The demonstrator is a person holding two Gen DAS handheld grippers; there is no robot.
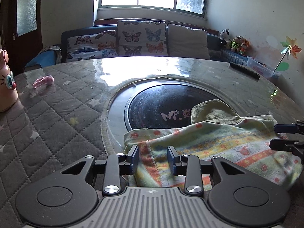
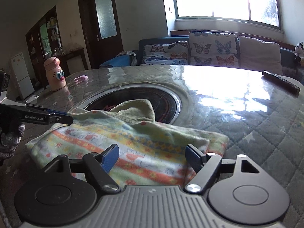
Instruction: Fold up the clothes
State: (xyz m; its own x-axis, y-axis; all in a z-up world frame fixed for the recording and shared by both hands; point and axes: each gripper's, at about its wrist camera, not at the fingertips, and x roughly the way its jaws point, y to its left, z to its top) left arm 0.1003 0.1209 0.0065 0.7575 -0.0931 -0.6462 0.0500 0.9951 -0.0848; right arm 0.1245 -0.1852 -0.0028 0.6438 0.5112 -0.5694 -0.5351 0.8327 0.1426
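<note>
A small pale-green garment (image 1: pixel 218 140) with orange and yellow printed stripes lies on the quilted table, partly over the round black hob (image 1: pixel 161 104). Its ribbed green cuff (image 1: pixel 209 112) points away from me. My left gripper (image 1: pixel 152 149) holds a bunched fold at the garment's left edge between its blue pads. In the right wrist view the left gripper (image 2: pixel 71 118) shows side-on, with the garment's corner (image 2: pixel 79 114) lifted at its tip. My right gripper (image 2: pixel 151 149) stands wide open over the garment's (image 2: pixel 142 140) near right part, pads clear of the fabric. It also shows at the right edge (image 1: pixel 273 136).
A pink cartoon bottle (image 2: pixel 55 74) stands at the table's left, a small pink item (image 1: pixel 43 81) near it. A dark remote (image 2: pixel 281 81) lies at the far right. A sofa (image 1: pixel 142 39) with butterfly cushions runs behind the table. A gloved hand (image 2: pixel 9 142) holds the left gripper.
</note>
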